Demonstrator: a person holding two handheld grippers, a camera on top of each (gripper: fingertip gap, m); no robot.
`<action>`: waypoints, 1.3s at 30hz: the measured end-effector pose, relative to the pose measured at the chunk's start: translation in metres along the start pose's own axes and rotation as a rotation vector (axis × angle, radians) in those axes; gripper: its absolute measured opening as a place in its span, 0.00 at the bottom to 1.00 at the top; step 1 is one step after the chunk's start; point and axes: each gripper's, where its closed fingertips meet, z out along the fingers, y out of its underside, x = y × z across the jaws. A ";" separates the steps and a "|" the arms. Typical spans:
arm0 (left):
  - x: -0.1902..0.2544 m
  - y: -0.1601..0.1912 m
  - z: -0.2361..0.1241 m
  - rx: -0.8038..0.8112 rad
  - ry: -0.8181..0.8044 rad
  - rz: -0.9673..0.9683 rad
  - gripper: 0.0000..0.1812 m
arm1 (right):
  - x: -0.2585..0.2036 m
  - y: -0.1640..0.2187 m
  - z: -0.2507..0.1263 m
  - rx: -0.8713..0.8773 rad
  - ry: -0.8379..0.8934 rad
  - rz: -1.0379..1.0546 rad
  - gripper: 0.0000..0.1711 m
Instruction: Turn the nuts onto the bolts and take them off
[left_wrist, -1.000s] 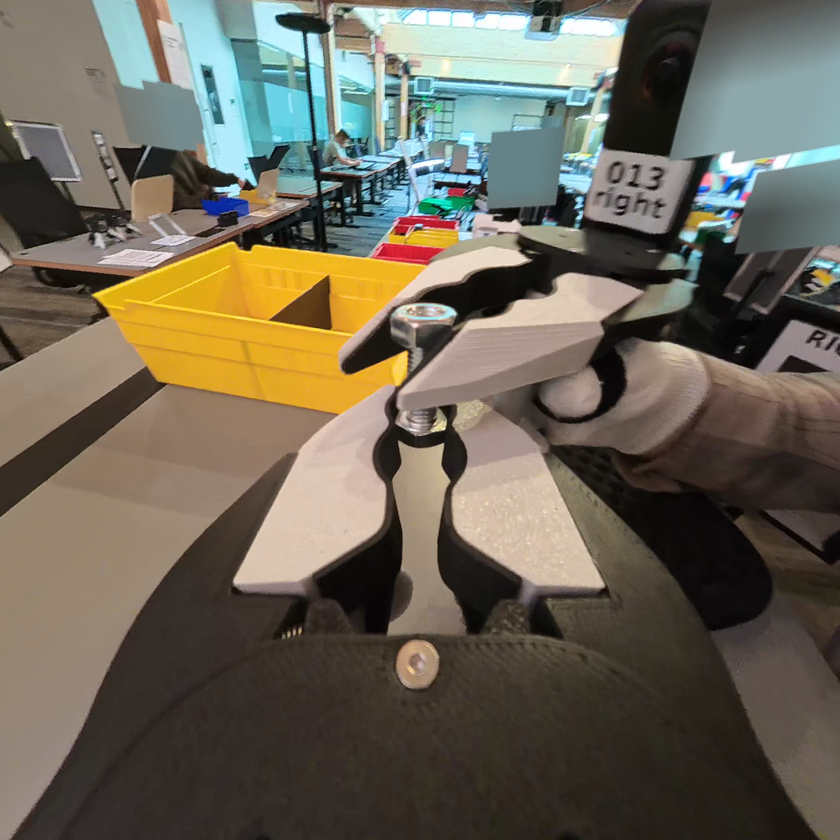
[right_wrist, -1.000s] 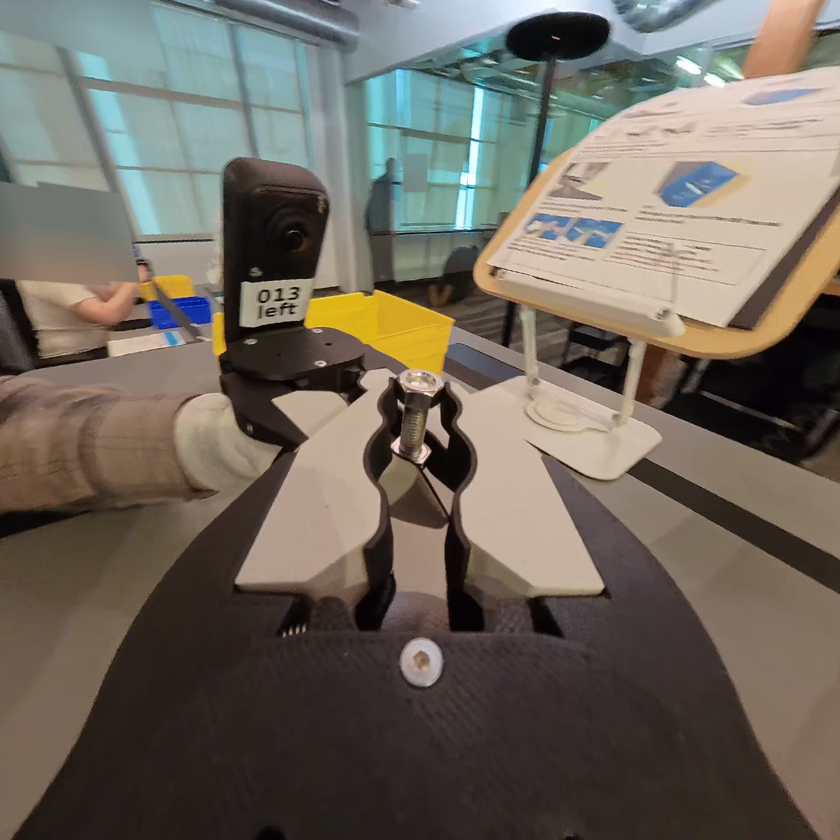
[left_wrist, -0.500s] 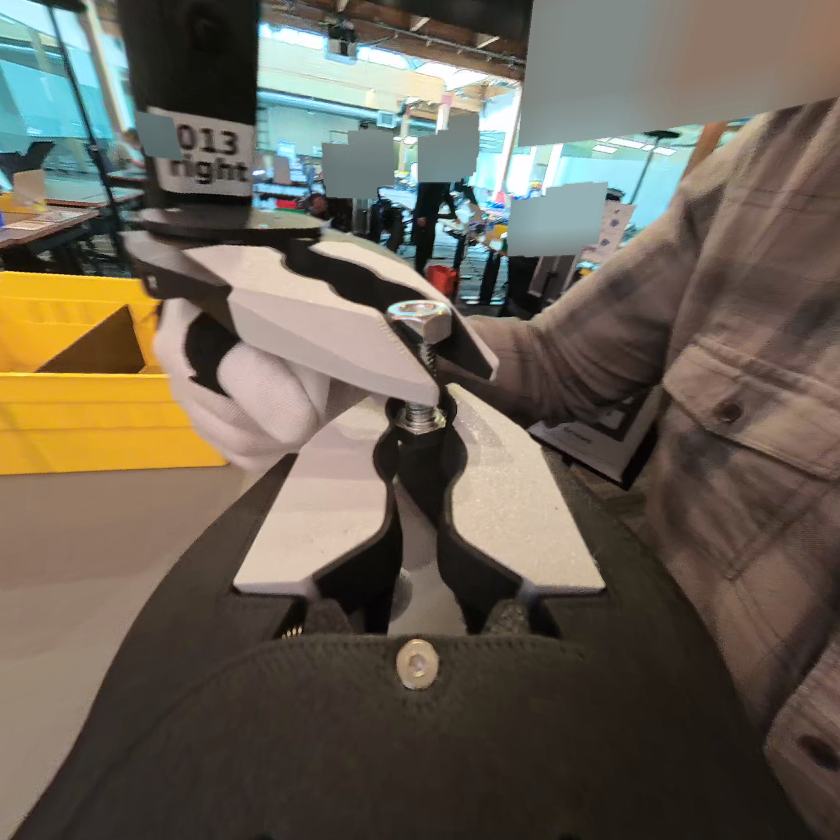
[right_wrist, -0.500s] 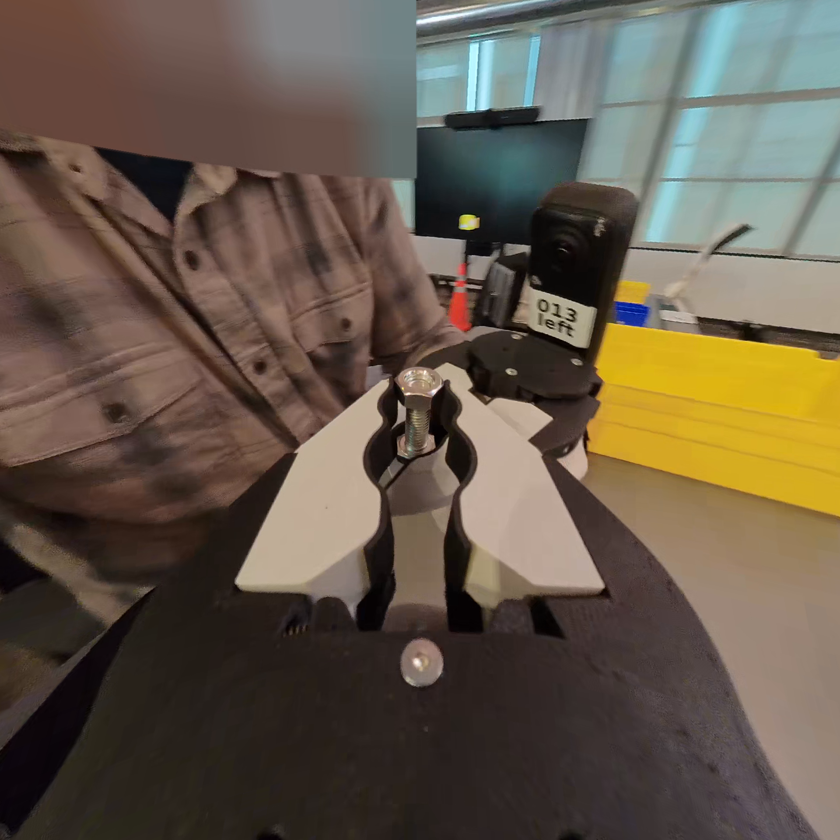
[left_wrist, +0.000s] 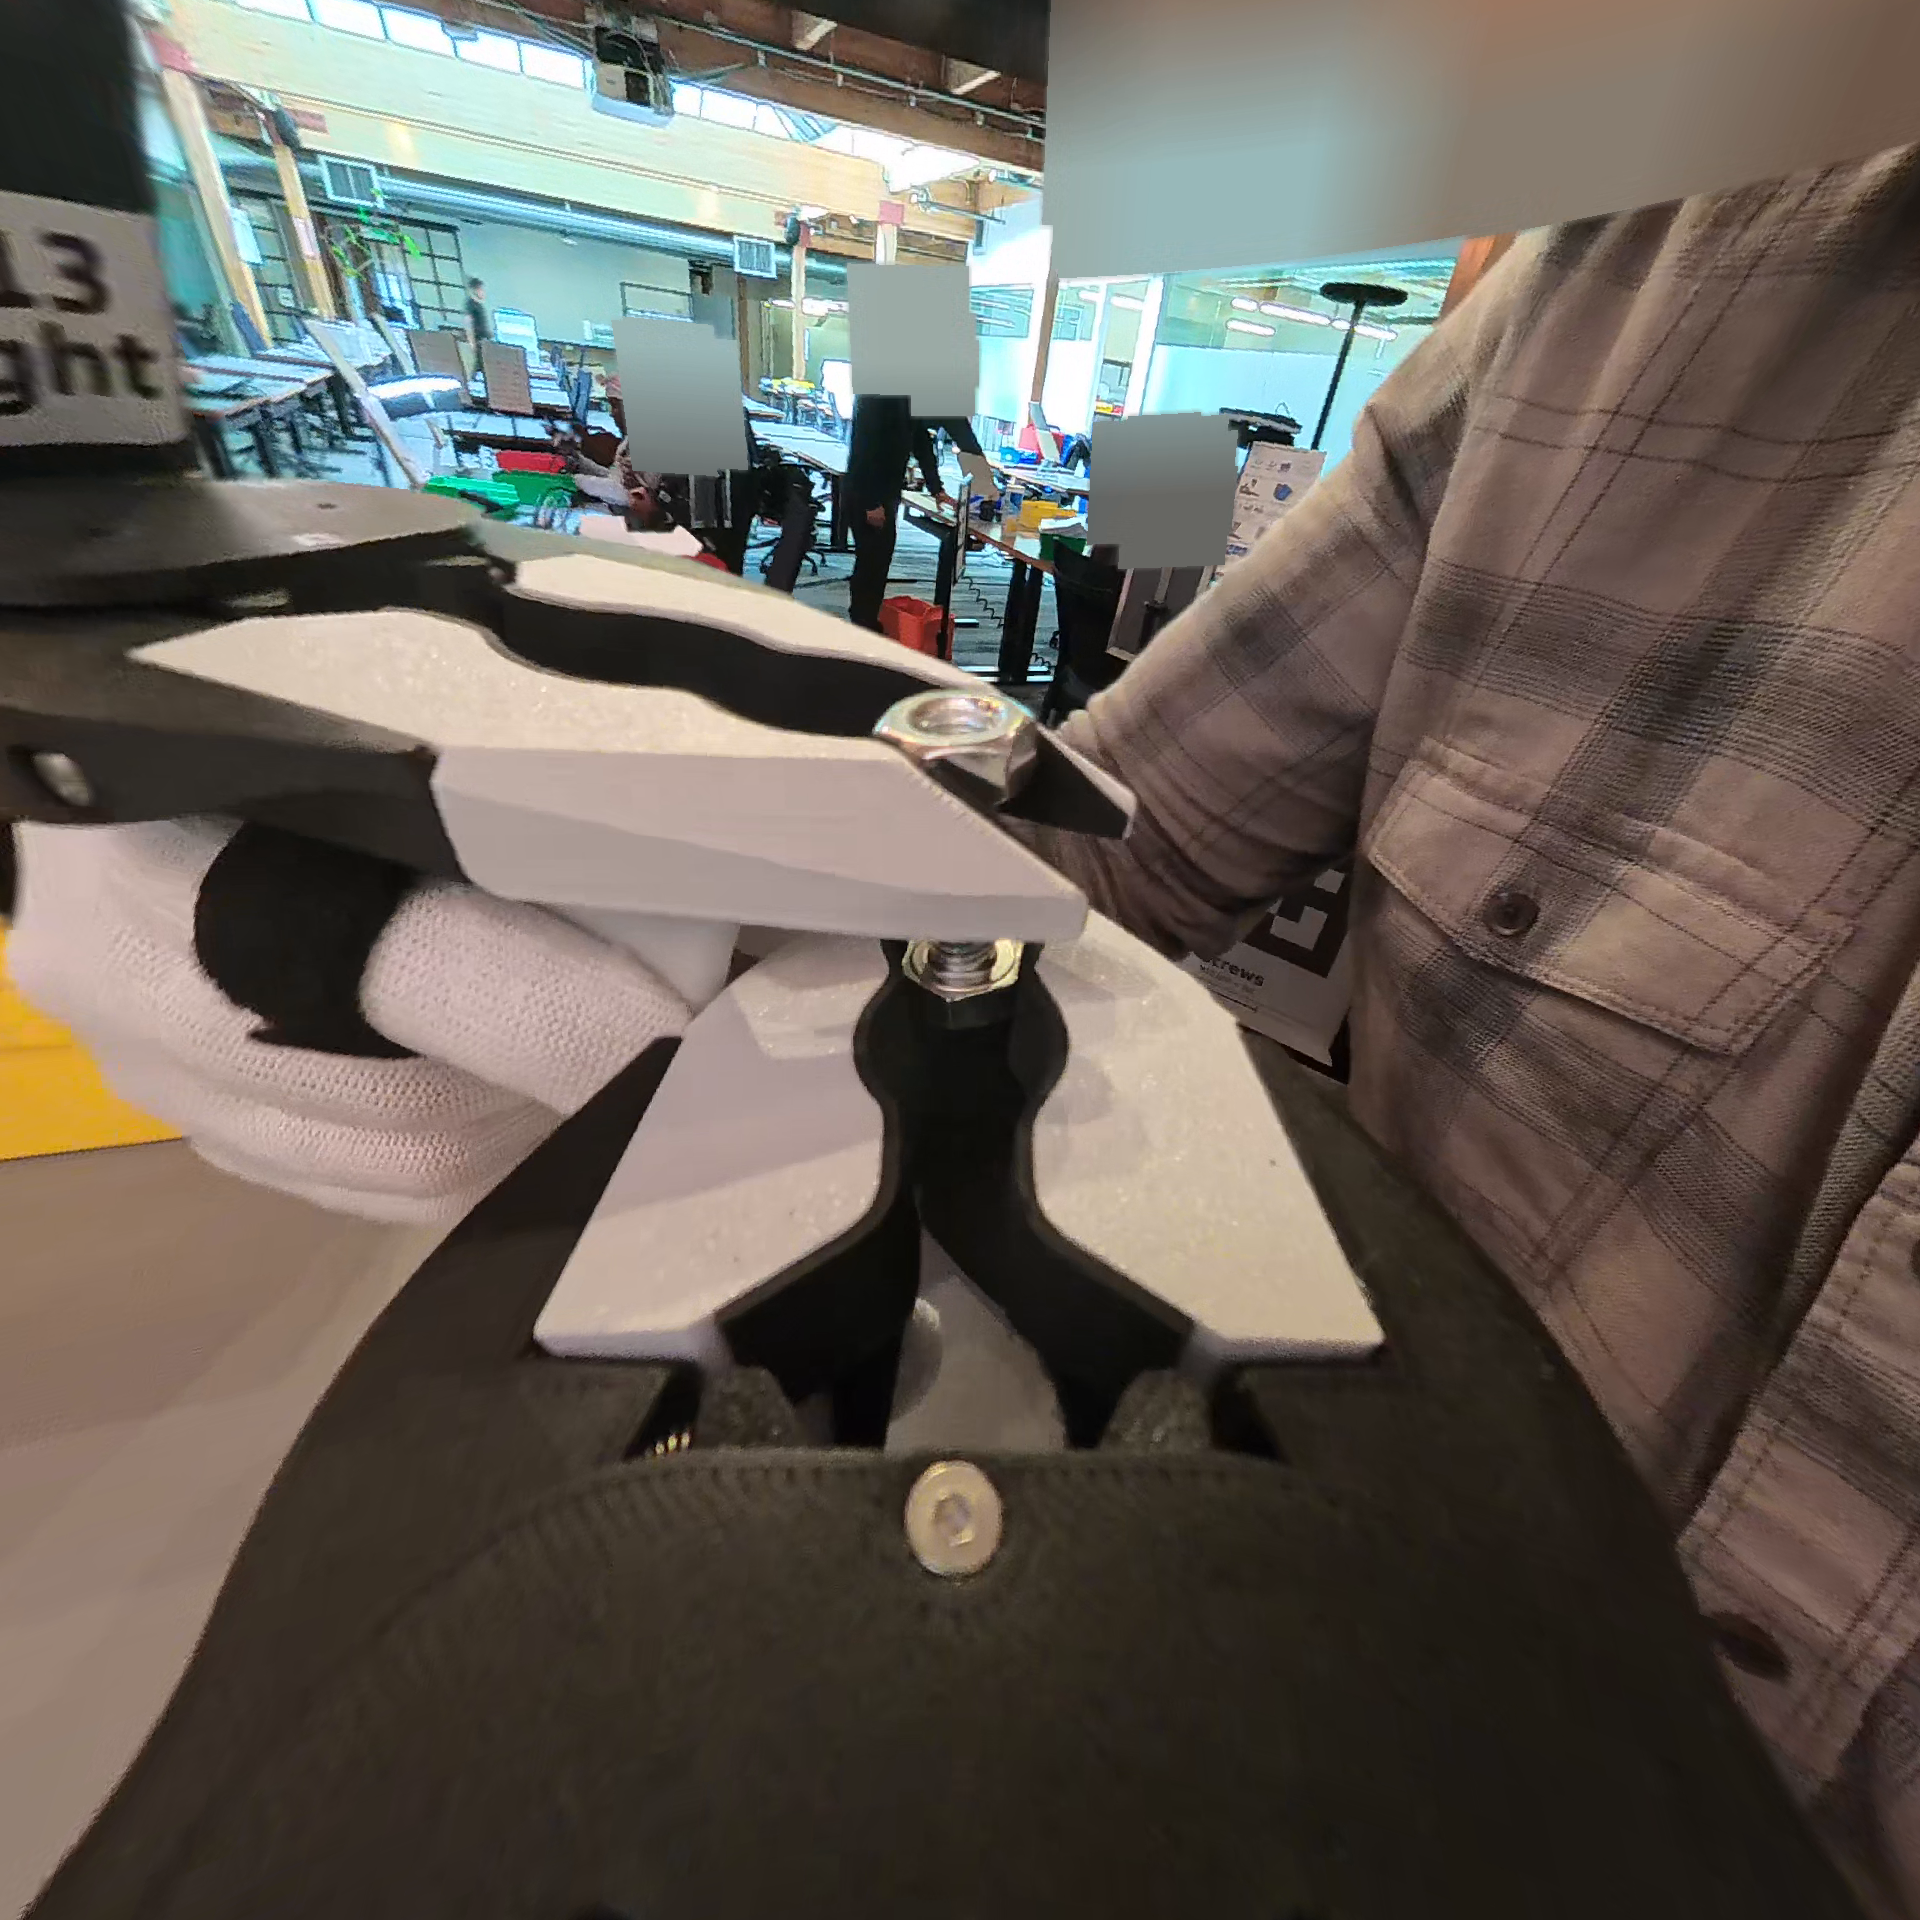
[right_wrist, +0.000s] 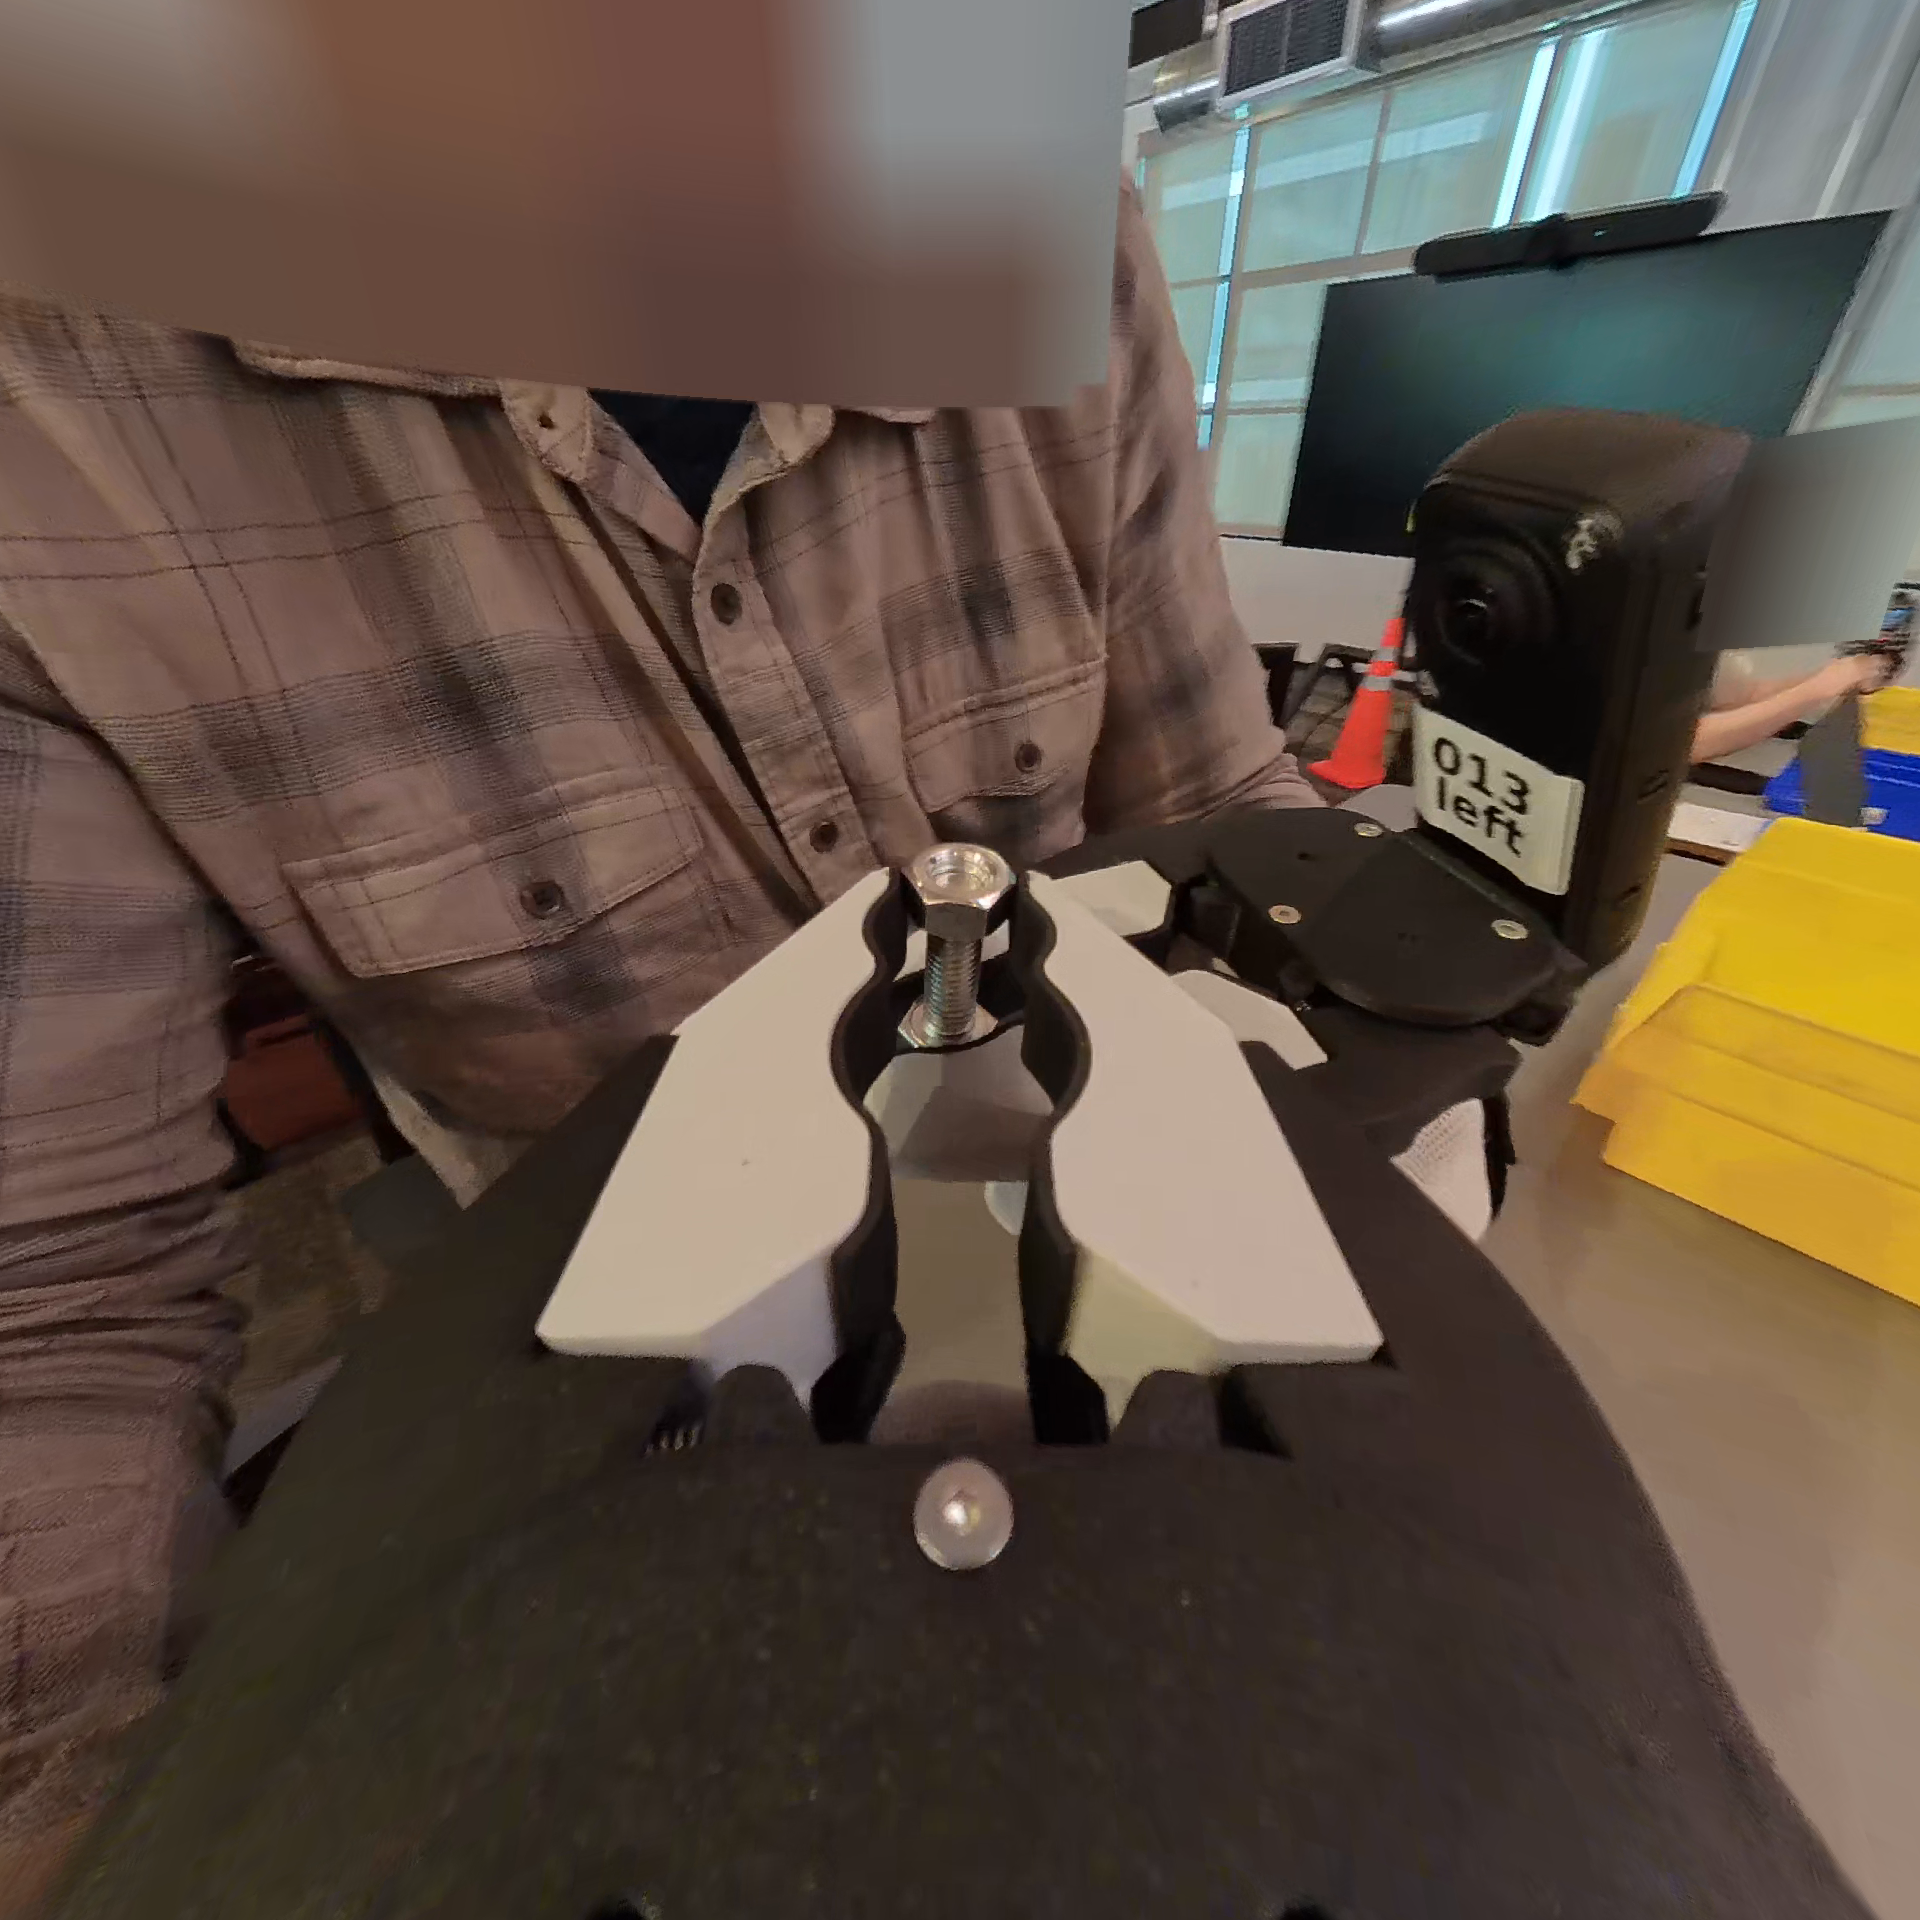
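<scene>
Grey table with a yellow bin on it

The grey table (right_wrist: 1662, 1382) shows at the right edge of the right wrist frame, its top smooth and matte, running toward the lower right; a yellow bin (right_wrist: 1766, 1091) stands directly on it at middle right, with stepped side walls. In the left wrist frame the same table (left_wrist: 156, 1351) fills the lower left, and a strip of the yellow bin (left_wrist: 52, 1091) appears at the left edge.

Left tool (left_wrist: 961, 997) and right tool (right_wrist: 958, 914) both clamped, crossing at their tips, gripped by white-gloved hands
</scene>
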 end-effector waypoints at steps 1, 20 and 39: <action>-0.004 -0.002 -0.002 0.005 -0.019 0.001 0.08 | 0.004 -0.001 -0.001 0.000 0.040 -0.005 0.12; -0.105 0.009 -0.049 0.009 -0.632 0.033 0.08 | 0.084 0.019 -0.083 -0.006 1.540 -0.011 0.29; -0.112 0.013 -0.051 -0.023 -0.721 0.059 0.08 | 0.084 0.012 -0.094 -0.042 1.881 -0.109 0.09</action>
